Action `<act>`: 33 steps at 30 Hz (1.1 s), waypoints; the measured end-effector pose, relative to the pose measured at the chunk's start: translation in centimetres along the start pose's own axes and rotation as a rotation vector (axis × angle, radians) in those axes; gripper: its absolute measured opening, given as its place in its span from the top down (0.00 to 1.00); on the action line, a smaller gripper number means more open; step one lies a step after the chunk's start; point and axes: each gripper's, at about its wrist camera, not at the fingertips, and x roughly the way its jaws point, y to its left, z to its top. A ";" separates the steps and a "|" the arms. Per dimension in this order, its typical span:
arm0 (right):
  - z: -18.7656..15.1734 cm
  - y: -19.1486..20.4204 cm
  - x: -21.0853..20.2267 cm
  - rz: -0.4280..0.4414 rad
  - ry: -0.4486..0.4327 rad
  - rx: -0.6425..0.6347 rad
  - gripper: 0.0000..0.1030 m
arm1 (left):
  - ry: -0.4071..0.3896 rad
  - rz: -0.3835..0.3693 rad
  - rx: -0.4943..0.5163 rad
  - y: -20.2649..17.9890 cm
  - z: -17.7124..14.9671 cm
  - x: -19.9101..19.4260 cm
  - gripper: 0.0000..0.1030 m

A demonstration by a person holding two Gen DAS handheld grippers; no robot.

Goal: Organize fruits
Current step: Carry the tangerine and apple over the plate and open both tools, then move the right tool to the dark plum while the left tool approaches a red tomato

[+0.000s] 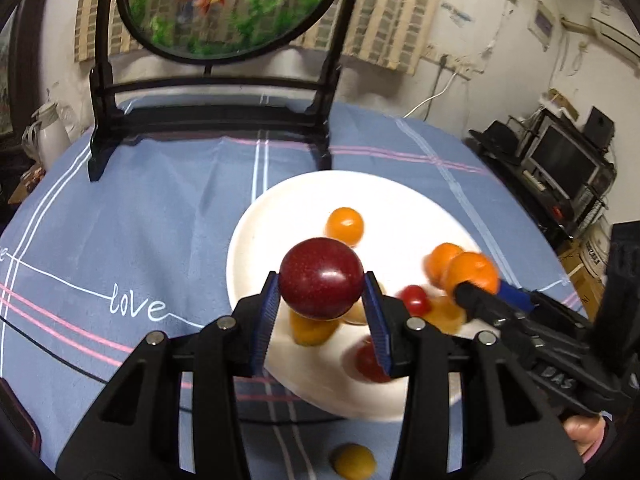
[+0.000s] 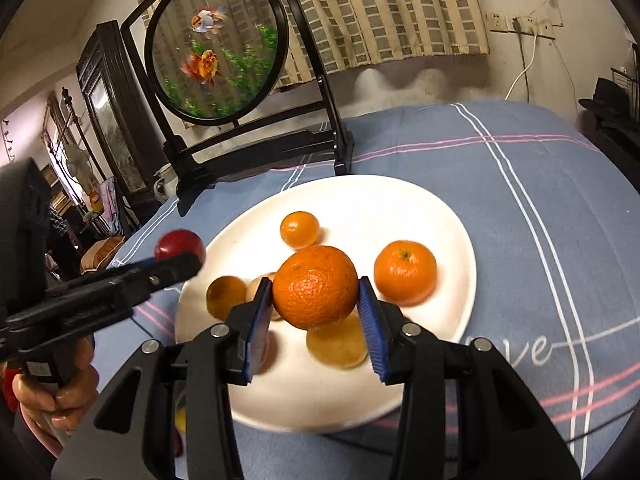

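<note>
Left side of the counter (image 1: 100,220): a blue checked cloth covers it, and a round fish picture on a black stand (image 2: 216,52) sits at the far edge. One small yellow fruit (image 1: 354,460) lies on the cloth, off the plate, near the front edge of the left wrist view.

Left tool (image 1: 320,308): pinching a dark red plum (image 1: 322,278) between its blue pads, held above the near left rim of the white plate (image 1: 288,204). The grip sits across the widest part of the fruit and looks secure.

Centre: the plate holds a small orange fruit (image 2: 299,229) toward the back, a tangerine (image 2: 405,272) on the right side, and several yellowish and red fruits under the two tools, partly blurred.

Right tool (image 2: 316,312): pinching a large tangerine (image 2: 315,286) over the middle of the plate, pads on opposite sides, fruit clear of the pieces below.

Assessment: both fruits appear to be on their way to a spot on the plate. To do the step well, bring each down over a bare patch of plate, not onto the loose round pieces, which would roll. Lower until the fruit rests before releasing; release one hand at a time and keep the two tools apart. The plate's shallow rim offers little stop, so set down away from the edge. The stray yellow fruit is left to collect.
</note>
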 end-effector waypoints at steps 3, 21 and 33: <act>0.5 0.0 0.7 -0.015 -0.007 -0.015 0.58 | 0.018 0.028 -0.002 0.4 0.1 1.1 0.59; 0.7 0.8 -1.3 0.013 -0.011 -0.025 0.40 | -0.106 0.162 0.067 -1.6 -0.7 -3.7 0.08; -6.3 2.5 -6.6 0.078 0.113 -0.079 0.37 | -0.051 0.209 0.025 0.4 -7.3 -6.8 0.02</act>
